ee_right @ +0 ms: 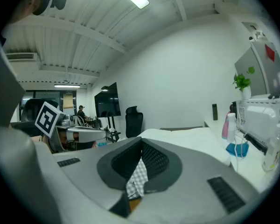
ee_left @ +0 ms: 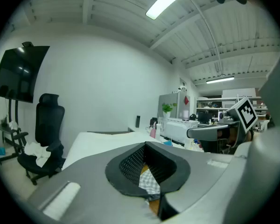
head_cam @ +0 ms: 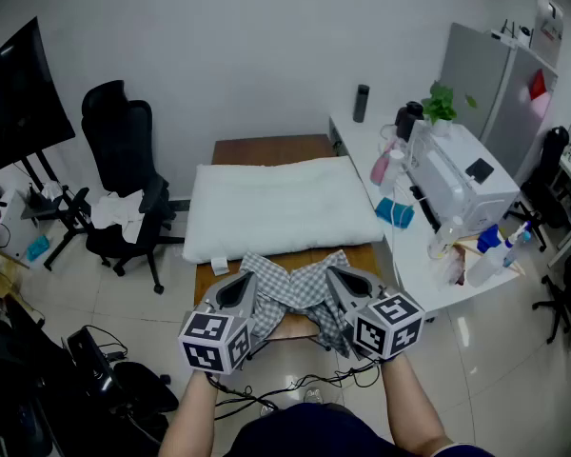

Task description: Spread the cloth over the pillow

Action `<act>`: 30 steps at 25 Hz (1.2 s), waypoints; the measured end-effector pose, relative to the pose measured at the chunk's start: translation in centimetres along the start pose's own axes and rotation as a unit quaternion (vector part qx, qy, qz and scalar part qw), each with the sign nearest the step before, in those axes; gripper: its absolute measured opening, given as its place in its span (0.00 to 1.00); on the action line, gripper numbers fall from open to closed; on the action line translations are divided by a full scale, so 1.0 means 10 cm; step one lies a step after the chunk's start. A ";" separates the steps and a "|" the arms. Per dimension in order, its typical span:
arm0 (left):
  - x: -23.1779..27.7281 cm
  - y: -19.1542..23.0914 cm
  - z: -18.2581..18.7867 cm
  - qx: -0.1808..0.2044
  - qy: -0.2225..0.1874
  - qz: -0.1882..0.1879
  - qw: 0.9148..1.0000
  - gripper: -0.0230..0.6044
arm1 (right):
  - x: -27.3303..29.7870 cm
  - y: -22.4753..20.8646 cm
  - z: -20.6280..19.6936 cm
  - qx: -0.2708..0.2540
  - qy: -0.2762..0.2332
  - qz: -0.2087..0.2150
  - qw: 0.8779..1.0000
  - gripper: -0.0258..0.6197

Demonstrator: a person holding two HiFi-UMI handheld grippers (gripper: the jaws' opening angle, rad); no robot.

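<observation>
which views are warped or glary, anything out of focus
Head view: evenly lit, sharp. Left gripper view: strong fisheye, black corners, ceiling light blown out, checked cloth at the jaws soft. Right gripper view: same fisheye and glare, cloth slightly soft.

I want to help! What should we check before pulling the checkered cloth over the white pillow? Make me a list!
1. Left gripper shut on the checkered cloth: ok.
2. Right gripper shut on the cloth: ok.
3. Cloth opened out flat: not ok. It is bunched up between the two grippers at the near end of the table.
4. Pillow lying flat on the table, just beyond the cloth: ok.
5. Cloth big enough to cover the whole pillow: cannot tell while it is bunched.
6. Room at the pillow's right side: not ok. A blue thing sits close beside it.
</observation>
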State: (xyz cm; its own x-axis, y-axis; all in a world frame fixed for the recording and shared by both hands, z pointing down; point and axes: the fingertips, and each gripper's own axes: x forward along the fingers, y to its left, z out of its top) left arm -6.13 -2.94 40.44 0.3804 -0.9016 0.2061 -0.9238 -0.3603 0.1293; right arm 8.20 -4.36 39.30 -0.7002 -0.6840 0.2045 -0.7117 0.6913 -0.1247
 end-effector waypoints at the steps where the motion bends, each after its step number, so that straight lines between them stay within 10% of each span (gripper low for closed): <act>1: 0.00 0.04 -0.05 -0.003 0.002 0.005 1.000 0.05 | 0.01 0.01 -0.01 0.001 0.001 0.000 1.000 0.05; 11: 0.21 0.38 -0.92 -0.022 0.054 0.067 0.996 0.05 | 0.04 0.00 -0.15 0.009 0.015 0.001 1.000 0.05; 18: 0.42 0.47 -1.49 -0.077 0.107 0.074 0.989 0.28 | 0.02 -0.04 -0.20 0.013 0.024 -0.004 1.000 0.05; 30: 0.62 0.74 -1.75 -0.108 0.139 0.109 0.978 0.34 | 0.01 -0.18 -0.26 0.018 0.036 -0.016 0.999 0.05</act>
State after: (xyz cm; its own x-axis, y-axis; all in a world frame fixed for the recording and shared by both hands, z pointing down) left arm -9.90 -7.06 59.62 0.1999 -0.8407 0.5033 -0.9653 -0.0810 0.2481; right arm 9.51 -5.06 42.08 -0.6720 -0.6861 0.2786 -0.7363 0.6593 -0.1522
